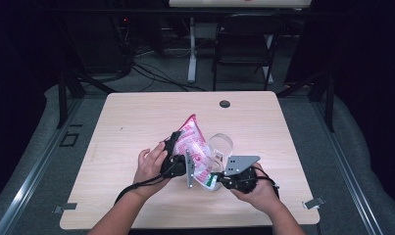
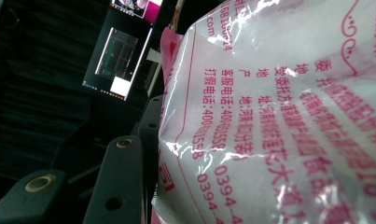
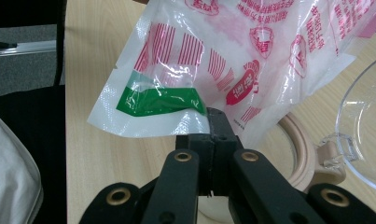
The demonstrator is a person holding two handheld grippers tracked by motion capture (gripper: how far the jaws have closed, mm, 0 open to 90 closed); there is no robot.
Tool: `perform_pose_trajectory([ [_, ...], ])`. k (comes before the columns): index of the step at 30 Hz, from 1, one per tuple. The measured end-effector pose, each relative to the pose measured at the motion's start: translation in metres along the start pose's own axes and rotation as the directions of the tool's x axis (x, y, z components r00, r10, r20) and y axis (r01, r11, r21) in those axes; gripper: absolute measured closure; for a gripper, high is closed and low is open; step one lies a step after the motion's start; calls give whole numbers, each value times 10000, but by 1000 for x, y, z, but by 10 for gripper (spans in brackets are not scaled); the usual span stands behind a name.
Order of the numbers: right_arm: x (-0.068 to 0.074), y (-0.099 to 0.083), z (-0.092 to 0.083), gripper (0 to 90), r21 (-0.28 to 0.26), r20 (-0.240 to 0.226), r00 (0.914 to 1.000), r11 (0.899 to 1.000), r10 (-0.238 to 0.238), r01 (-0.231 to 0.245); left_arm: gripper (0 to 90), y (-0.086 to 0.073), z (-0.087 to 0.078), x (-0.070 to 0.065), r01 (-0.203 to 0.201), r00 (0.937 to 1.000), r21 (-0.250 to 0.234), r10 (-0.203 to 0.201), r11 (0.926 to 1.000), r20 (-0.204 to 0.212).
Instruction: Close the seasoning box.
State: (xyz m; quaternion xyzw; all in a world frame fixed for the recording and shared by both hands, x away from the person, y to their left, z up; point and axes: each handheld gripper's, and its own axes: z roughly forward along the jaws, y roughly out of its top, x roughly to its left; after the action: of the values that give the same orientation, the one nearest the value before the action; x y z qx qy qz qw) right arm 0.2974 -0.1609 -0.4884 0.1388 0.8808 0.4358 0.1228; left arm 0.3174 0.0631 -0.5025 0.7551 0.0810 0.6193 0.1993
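Your right gripper (image 1: 218,180) sits nearest you, at the front of the table (image 1: 136,112), jaws clamped together on the bottom edge of the plastic bag (image 1: 195,147). In the right gripper view the pinch (image 3: 212,140) lands just right of the green strip (image 3: 160,100), w/ the bag fanning up and away from the jaw tips.

Your left gripper (image 1: 178,147) is just beside it, on the bag's left side & a bit farther out. Its jaws are part-way closed on the bag's side, w/ the pink & white film pressed right up against the jaw in the left gripper view (image 2: 269,121).

So the bag hangs tilted btwn both grippers, off the table, lower end at your right hand, top corner pointing away from you.

Just behind the bag's right side stands a clear jar (image 1: 219,147), touching or nearly so; can't tell which. Its beige hinged rim (image 3: 302,154) shows below the bag in the right gripper view.

Far edge: a dark grommet (image 1: 225,104).
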Motion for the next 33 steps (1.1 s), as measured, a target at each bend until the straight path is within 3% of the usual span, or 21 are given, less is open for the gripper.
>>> perform_pose_trajectory([
  [33, 0, 0, 1, 900, 28, -41, 10000, 10000, -48, 48, 592, 2, -2, 3, -146, 9998, -19, 146, 9999, -100],
])
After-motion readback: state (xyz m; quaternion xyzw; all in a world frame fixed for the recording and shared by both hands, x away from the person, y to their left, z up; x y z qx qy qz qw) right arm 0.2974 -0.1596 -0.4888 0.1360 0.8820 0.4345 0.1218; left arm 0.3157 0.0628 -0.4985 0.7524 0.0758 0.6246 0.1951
